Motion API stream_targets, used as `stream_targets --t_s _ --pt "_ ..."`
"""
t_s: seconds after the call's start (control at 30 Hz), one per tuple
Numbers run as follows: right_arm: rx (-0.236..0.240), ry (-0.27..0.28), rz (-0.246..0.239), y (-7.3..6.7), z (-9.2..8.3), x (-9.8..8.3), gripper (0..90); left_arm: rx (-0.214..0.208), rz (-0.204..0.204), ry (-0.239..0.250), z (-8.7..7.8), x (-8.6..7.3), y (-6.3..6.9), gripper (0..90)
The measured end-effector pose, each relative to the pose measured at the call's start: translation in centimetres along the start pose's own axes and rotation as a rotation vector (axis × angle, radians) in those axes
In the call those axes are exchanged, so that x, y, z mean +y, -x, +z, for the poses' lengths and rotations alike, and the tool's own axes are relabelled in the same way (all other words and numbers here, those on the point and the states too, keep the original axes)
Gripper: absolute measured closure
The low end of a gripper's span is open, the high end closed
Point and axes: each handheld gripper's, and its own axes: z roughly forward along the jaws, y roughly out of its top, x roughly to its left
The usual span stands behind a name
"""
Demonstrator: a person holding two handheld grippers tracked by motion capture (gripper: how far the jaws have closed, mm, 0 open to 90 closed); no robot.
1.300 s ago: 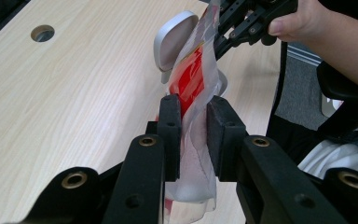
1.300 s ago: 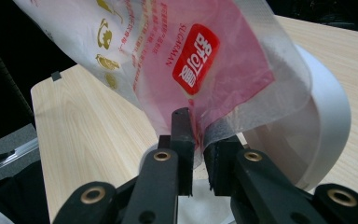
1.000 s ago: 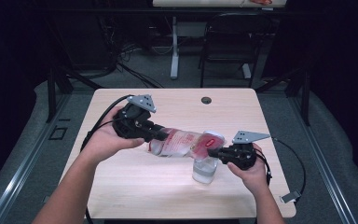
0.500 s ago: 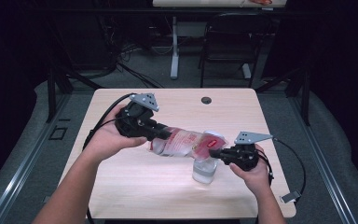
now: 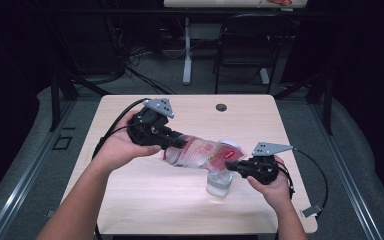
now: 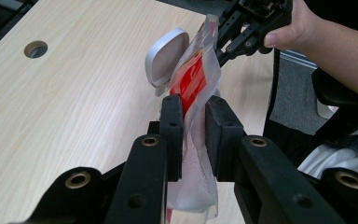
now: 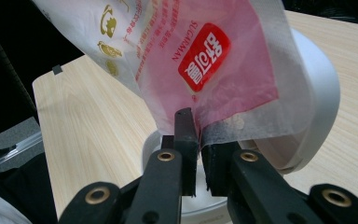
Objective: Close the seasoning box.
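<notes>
Fingers (image 6: 172, 135) of the left gripper (image 5: 172, 142) pinch the sugar bag (image 5: 200, 152) at its base and the right gripper (image 5: 232, 167) nips its mouth above the lidded jar (image 5: 219, 182) directly below; a slackened pinch could spill sugar onto the table (image 5: 145, 200).

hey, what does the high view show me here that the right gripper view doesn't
High view alone: the whole table with its round hole, both hands, the left gripper clamped on the far end of the bag, and a chair behind the table.

Right gripper view alone: the bag's print up close, a red label and gold lettering, and the right gripper pinching the bag's edge.

Both: the clear plastic bag held over the container with its flip lid, on the light wooden table.
</notes>
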Motion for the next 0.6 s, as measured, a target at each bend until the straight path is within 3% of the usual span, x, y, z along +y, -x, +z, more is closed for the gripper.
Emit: stream_targets --t_s 0.6 --pt "-0.011 -0.014 -0.006 -0.01 -0.21 -0.18 84.6 -0.006 0.01 0.007 0.21 0.61 0.38 78.2"
